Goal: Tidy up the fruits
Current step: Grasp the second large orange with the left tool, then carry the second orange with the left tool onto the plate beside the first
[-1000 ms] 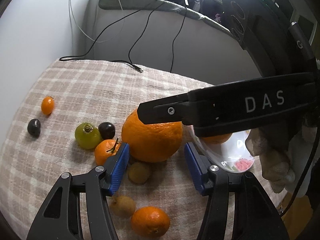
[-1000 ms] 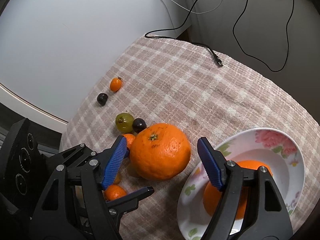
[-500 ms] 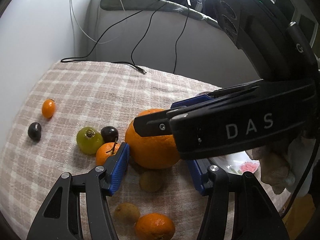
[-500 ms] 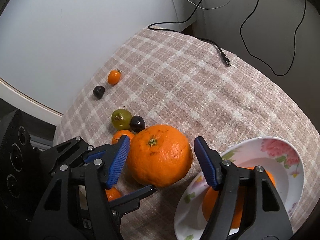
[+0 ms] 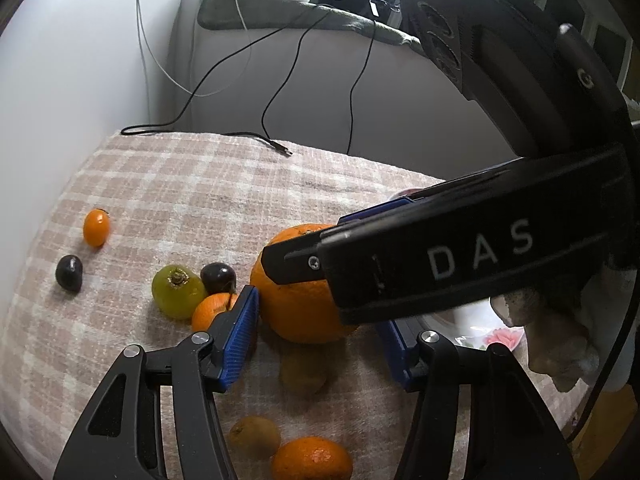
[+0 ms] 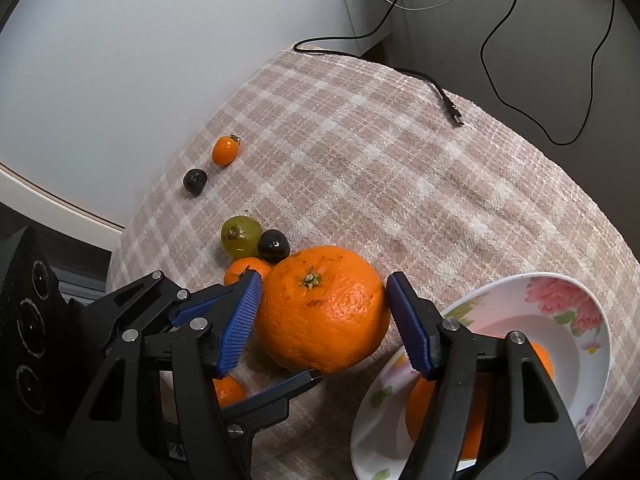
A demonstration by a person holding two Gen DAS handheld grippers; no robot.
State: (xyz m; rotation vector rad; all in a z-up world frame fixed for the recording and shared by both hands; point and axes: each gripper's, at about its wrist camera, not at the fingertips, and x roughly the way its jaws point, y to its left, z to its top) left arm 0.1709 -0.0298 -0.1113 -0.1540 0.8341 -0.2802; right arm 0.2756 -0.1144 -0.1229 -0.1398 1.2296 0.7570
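Note:
A large orange (image 6: 324, 308) rests on the checked cloth (image 6: 400, 168). My right gripper (image 6: 322, 312) comes down over it with a blue pad close on each side, and its jaws are closing. I cannot see the pads pressing the skin. In the left wrist view the right gripper's black body covers the top of the orange (image 5: 304, 312). My left gripper (image 5: 320, 340) is open at the orange's near side, its jaws opening with nothing held. A flowered bowl (image 6: 560, 300) to the right holds another orange (image 6: 540, 360).
Left of the big orange lie a green fruit (image 5: 176, 290), a dark plum (image 5: 218, 276) and a small mandarin (image 5: 212, 312). A kumquat (image 5: 96, 227) and another dark fruit (image 5: 69, 273) sit farther left. Two brownish fruits (image 5: 302, 372) and a mandarin (image 5: 312, 460) lie near. A black cable (image 6: 452, 108) crosses the far cloth.
The right gripper has come down around the large orange and its pads have drawn closer to it. The left gripper has kept its place.

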